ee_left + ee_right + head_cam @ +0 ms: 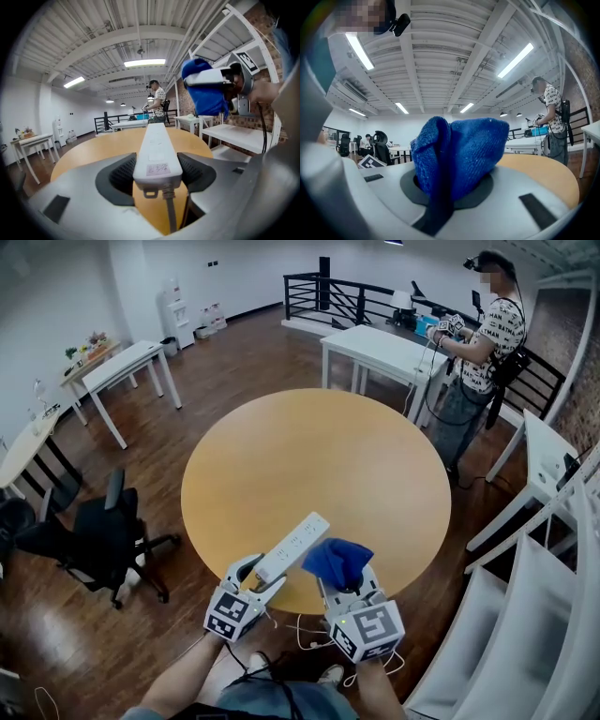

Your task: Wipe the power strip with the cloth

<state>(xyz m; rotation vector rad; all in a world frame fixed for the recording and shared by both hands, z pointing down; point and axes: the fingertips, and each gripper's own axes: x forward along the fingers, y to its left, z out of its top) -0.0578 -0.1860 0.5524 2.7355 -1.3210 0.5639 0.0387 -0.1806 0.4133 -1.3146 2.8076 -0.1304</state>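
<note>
Round and bare, a wooden table [309, 465] fills the middle of a white-walled workroom with dark plank flooring, where a person stands at its near edge with a handheld gripper in each hand. The left gripper [255, 577] is clamped on the near end of a white power strip [292, 546], with a dark pad pressed against each long side. The strip runs straight forward from those jaws, its far end reaching out over the table's near rim. A grey cord [169, 211] leaves the gripped end and drops back between the jaws.

Just to the right of it, the right gripper [342, 582] is closed on a bunched blue cloth [336, 561], which bulges up and forward out of the jaws in thick folds. The cloth sits beside the strip's near half. The left gripper view shows a gap between the two.

Far ahead of both grippers, beyond the table, a second person [483, 343] in a patterned shirt works at a white desk [384, 351] beside a black railing. A black office chair [98, 540] stands off to the left of the left gripper, and white shelving [525, 615] rises to the right of the right one.
</note>
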